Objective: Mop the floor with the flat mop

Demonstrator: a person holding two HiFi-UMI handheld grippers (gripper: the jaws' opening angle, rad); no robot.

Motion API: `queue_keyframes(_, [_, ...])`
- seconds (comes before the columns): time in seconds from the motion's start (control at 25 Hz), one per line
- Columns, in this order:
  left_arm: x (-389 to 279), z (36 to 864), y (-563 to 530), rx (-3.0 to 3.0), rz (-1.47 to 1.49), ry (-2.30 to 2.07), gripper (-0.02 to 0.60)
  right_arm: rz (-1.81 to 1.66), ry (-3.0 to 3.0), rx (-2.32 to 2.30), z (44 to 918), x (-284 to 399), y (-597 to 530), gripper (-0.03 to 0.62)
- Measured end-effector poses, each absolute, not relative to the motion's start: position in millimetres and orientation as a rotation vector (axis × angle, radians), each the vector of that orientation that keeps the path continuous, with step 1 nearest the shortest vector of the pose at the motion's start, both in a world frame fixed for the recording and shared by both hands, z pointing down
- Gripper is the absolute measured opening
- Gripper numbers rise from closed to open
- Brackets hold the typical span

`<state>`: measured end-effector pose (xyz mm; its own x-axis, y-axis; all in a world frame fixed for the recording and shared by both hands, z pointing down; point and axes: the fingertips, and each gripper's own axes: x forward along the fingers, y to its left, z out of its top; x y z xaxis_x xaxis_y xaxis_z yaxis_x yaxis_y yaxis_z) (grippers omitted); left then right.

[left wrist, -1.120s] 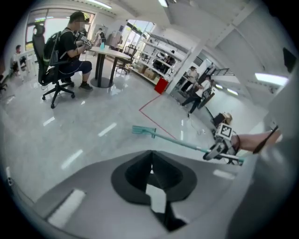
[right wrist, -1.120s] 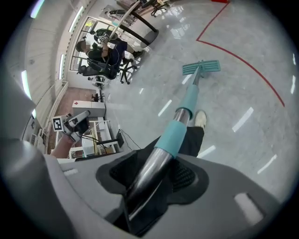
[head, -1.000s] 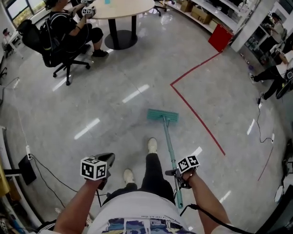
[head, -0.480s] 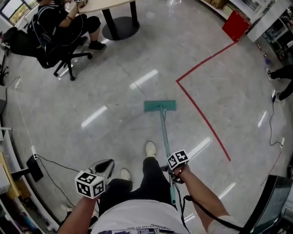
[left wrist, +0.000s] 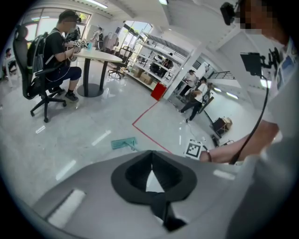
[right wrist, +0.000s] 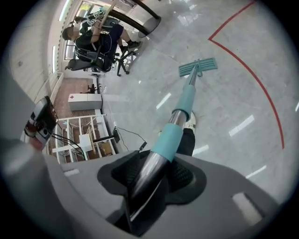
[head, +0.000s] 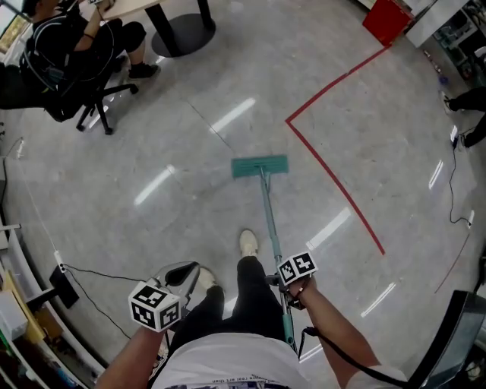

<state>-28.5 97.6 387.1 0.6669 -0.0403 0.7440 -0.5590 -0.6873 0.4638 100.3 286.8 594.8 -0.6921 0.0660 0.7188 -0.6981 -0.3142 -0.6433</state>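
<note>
Count: 1 flat mop point(head: 260, 166), 2 grippers, 1 marker cube on each.

Right gripper point(head: 285, 287): my jaws have just been closing, and the pads are clamped on the mop's handle point(head: 269, 220). The metal section sits between them, with the teal sleeve just ahead.

Left gripper point(head: 181, 275): lower left of the head view. Tips are together with nothing between them, and it's well apart from the mop.

Mop: teal rectangular head lying flat on the grey floor point(head: 152, 152), centre of the head view. The thin handle runs down-frame from it to my right gripper.

Also there:
- 1 red line point(head: 334, 182) with one corner, just right of the mop head
- 2 white shoes point(head: 248, 243)
- 1 seated person point(head: 68, 38), upper left
- 1 table point(head: 178, 34)
- 1 red box point(head: 387, 19), top right

Writing: the cubes carry only black-and-white square patterns. The shirt print at the bottom edge is too small to read.
</note>
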Motion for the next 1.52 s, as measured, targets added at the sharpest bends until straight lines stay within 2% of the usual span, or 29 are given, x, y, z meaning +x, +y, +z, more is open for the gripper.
queue_keyframes(0.32, [-20, 389, 95, 2.168, 0.951, -0.433, 0.003, 2.028, -1.432, 0.813, 582, 108, 284, 0.167])
queue_keyframes(0.64, [-12, 397, 101, 2.181, 1.009, -0.382, 0.003, 1.777, -1.453, 0.871, 674, 150, 275, 0.16])
queue_keyframes(1.0, [7, 410, 98, 2.168, 0.981, -0.388, 0.003, 1.819, -1.391, 0.941, 712, 172, 227, 0.117])
queue_keyframes(1.2, [8, 412, 86, 2.149, 0.957, -0.441, 0.003, 1.796, -1.364, 0.988, 720, 187, 174, 0.107])
queue_keyframes(1.52, [11, 413, 72, 2.146, 0.964, -0.473, 0.003, 1.779, -1.368, 1.032, 730, 236, 31, 0.101])
